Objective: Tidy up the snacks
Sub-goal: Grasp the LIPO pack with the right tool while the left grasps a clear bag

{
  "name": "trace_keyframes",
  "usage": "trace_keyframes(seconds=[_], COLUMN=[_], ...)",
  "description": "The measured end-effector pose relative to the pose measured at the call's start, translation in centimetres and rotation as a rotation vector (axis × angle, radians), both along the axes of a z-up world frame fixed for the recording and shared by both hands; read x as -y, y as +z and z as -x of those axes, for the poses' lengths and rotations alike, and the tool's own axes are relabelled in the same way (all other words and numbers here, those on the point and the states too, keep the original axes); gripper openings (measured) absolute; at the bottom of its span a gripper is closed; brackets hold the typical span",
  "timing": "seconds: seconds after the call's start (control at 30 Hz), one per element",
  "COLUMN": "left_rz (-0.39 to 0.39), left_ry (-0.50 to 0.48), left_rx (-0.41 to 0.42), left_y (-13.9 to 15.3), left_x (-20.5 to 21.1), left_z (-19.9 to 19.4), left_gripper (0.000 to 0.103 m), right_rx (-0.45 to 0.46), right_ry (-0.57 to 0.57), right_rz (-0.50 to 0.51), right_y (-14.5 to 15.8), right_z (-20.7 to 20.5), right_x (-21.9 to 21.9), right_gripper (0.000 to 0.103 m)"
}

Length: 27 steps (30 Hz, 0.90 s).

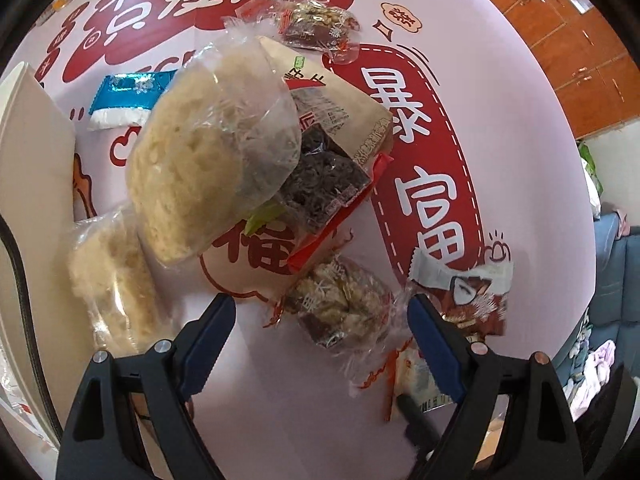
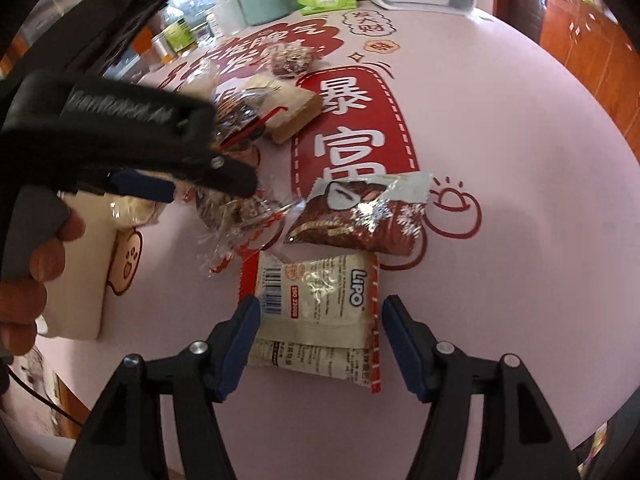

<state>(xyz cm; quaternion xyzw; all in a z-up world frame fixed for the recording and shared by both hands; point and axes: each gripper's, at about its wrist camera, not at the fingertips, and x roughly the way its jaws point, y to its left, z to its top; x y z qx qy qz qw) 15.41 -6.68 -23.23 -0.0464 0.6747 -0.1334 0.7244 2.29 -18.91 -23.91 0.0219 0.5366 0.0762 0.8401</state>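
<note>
Honestly, both are spread wide and holding nothing: the right gripper [image 2: 320,340] straddles the white cracker pack [image 2: 316,312] flat on the tabletop [image 2: 500,160], the left gripper [image 1: 320,336] hovers over a clear-wrapped nut bar [image 1: 344,304]. I'd drop lower and pinch the pack's middle, not its crinkly edge, or it'll probably slip.

Both views are taken from just behind the gripper fingers, looking down close at the table [image 1: 500,92]. The brown snack packet [image 1: 476,300] [image 2: 360,216] is seen in both.

Readable print on a wrapper and the worktop cover

The white cracker packet [image 2: 320,312] reads "LiPO" and "ISO 22000"; the worktop [image 2: 500,160] cover at 12 o'clock shows "暴富".
</note>
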Motion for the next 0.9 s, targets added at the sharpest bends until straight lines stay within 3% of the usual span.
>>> trace_keyframes(seconds=[0.2,0.33,0.43,0.47,0.73,0.9], left_rz=[-0.02,-0.058,-0.106,-0.123,-0.118,-0.108], left_ry=[0.024,0.02,-0.018,-0.045,-0.077,-0.076], left_rx=[-0.002,0.031,0.077,0.097,0.096,0.096], left_y=[-1.4,-1.8,-1.5,-1.5,-1.1,-0.4], left_x=[1.3,2.3,3.5,4.3,5.0,3.4], left_z=[-1.0,-1.5,-1.3,-1.0,-0.8,-0.3], left_gripper=[0.087,0.086,0.064,0.051,0.042,0.039], right_rx=[0.032,0.044,0.048,0.047,0.048,0.046], right_ry=[0.058,0.064,0.067,0.064,0.037,0.013], right_rz=[0.12,0.118,0.105,0.1,0.057,0.029], right_y=[-0.3,-0.1,0.2,0.2,0.1,0.3], right_z=[0.6,0.9,0.9,1.0,0.4,0.5], right_x=[-1.8,-1.6,-1.2,-1.0,-0.4,0.2], right_gripper=[0.068,0.057,0.047,0.047,0.045,0.043])
